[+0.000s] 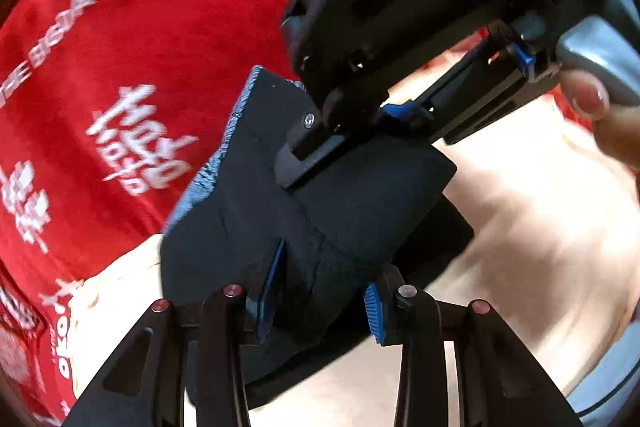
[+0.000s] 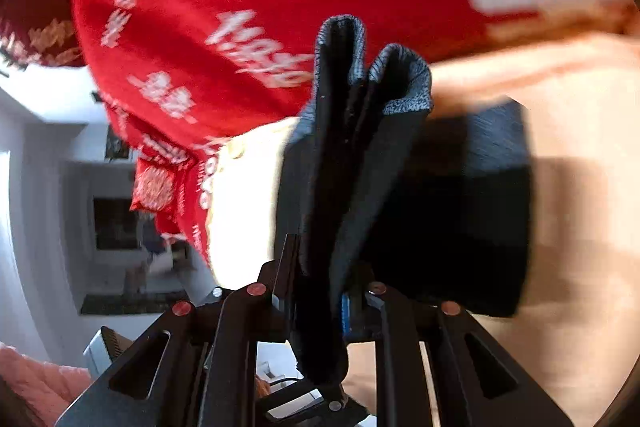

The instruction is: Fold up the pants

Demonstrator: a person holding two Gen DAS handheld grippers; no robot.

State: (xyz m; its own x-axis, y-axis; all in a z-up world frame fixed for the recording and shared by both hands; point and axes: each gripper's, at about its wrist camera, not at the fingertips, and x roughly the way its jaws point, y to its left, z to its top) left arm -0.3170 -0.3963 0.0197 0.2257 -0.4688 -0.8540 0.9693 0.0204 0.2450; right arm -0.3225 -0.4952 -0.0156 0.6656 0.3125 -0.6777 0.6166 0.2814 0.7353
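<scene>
Honestly, both sets of tongs clamped on the same thing. Nearest in the left wrist view: left tongs (image 1: 316, 301) pinched narrow on the lower edge of the folded black fabric pants with the speckled blue-grey lining (image 1: 304, 227). A bit further up, right tongs (image 1: 316, 151) biting the top part of that bundle, thumb with a pink-painted nail (image 1: 586, 97) resting on the handle. From the right wrist view, right tongs (image 2: 320, 301) closed tight around several stacked layers, pants (image 2: 352, 155) bunched upright between the fingers. Held up against a red shirt with white lettering (image 1: 120, 75). Pale cream cloth surface (image 1: 540, 211) behind, blurry.
</scene>
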